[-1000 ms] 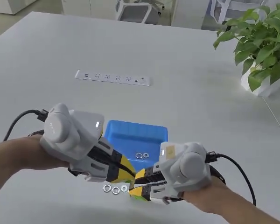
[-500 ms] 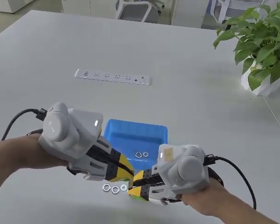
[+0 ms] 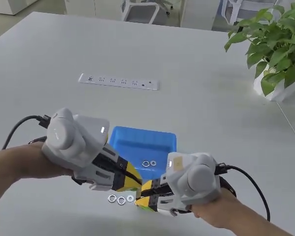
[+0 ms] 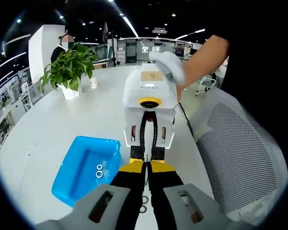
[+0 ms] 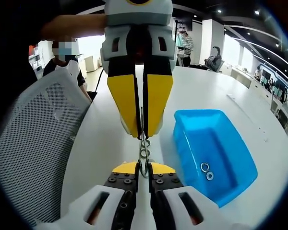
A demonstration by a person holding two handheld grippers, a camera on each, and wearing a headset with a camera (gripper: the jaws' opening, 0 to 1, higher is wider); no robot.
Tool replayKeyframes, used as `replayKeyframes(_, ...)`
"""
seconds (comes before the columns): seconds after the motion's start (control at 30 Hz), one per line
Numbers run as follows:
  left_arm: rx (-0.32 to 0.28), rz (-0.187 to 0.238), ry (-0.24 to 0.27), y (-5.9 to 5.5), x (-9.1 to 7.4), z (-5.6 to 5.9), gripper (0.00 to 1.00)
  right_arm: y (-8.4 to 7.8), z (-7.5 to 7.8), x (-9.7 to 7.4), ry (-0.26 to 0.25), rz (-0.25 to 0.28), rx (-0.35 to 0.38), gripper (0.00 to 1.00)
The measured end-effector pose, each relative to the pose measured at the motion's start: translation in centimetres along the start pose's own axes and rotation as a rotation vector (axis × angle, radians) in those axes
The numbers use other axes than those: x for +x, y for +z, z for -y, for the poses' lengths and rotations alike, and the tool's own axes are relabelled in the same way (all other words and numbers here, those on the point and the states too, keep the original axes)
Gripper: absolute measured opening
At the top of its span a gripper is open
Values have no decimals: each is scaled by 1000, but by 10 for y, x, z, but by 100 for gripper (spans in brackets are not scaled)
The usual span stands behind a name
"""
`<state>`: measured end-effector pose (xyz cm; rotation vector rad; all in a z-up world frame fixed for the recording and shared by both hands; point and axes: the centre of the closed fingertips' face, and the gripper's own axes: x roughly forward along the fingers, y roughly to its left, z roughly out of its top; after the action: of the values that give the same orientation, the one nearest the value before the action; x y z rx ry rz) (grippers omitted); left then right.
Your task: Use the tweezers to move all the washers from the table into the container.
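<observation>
Right claw (image 5: pixel 143 168) - jaws together, clamped on thin metal tweezers (image 5: pixel 141 160) that poke forward out of the tips. In the head view this claw comes in low from the right and points left. The right hand (image 3: pixel 226 209) is behind it.

Left claw (image 3: pixel 136 183) - jaws together, nothing seen between them. It faces the right claw tip to tip, only a small gap apart. The left hand (image 3: pixel 19 167) holds it from the left.

Three washers (image 3: pixel 121 199) lie in a short row on the surface (image 3: pixel 196 98), right under the left claw's tips and just ahead of the right claw. In the right gripper view they sit in the gap between the two claws, at the tweezers. Whether the tweezers touch one - cannot tell.

The blue container (image 3: pixel 160 140) is beside both claws, on their far side from the person and close to the tips. Two washers (image 3: pixel 149 163) lie inside it, side by side at the end nearer the claws.

A power strip (image 3: pixel 119 81) lies flat well beyond the container. A plant (image 3: pixel 273 42) stands far off to the right claw's side.
</observation>
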<state>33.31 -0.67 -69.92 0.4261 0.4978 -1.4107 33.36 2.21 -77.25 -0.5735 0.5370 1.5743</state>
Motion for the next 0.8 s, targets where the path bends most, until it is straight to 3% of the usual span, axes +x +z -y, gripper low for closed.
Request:
replayKeyframes(0.27, -24, 5, 14, 2, -2, -2, 11, 2, 0, -3, -5, 7, -1, 9)
replayKeyframes(0.47, -59, 27, 20, 5, -8, -1, 21, 4, 0, -7, -10, 8, -2, 9)
replayKeyframes(0.8, -108, 60, 52, 1, -19, 2, 34, 12, 0, -19, -24, 3, -25, 9)
